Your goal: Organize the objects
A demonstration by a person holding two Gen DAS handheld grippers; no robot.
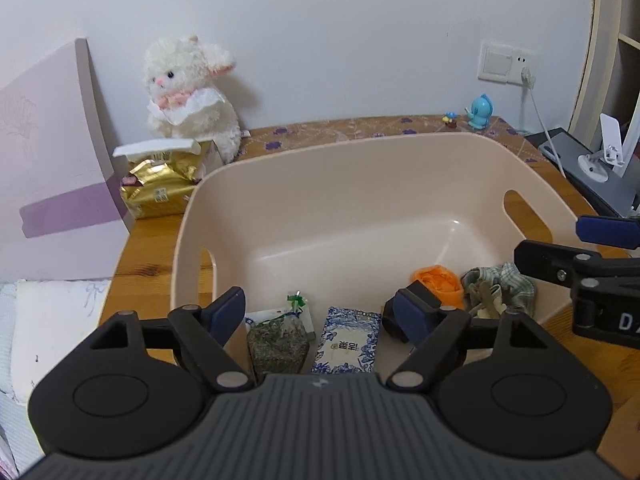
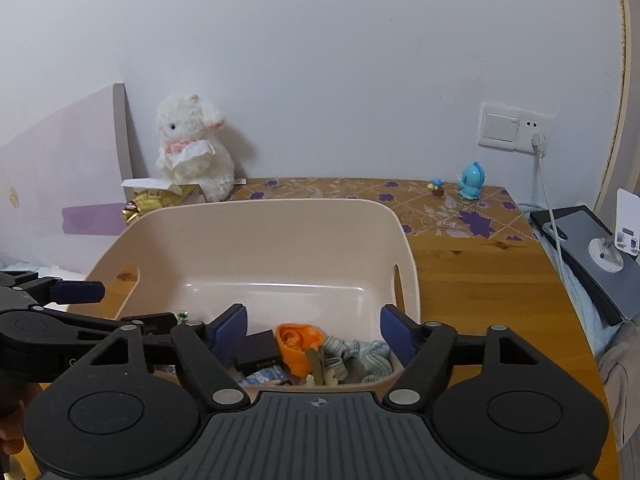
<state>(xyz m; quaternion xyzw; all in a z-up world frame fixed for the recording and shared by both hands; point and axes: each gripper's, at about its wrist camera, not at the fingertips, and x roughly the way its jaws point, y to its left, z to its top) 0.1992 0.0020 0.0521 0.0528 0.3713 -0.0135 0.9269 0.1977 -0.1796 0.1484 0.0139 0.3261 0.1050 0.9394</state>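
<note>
Both my tongs hang over the near edge of the pink bin (image 1: 360,168), left gripper (image 1: 320,312) and right gripper (image 2: 312,328) spread wide, holding nothing. Inside near me: herb packet (image 1: 278,344), blue sachet (image 1: 348,340), orange cloth (image 2: 300,344), checked rag (image 2: 360,360). Plush bunny (image 1: 188,88) sits by the wall.

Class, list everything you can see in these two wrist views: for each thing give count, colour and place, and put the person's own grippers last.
bin: one, pale pink, on the table centre
green packet: one, dark green, in the bin
blue-patterned packet: one, blue and white, in the bin
orange item: one, orange, in the bin
checked cloth: one, grey-green, in the bin beside the orange item
plush toy: one, white, against the wall
gold bag: one, gold, left of the bin
blue figurine: one, blue, at the table's back
table: one, wooden
left gripper: open, above the bin
right gripper: open, above the bin
</note>
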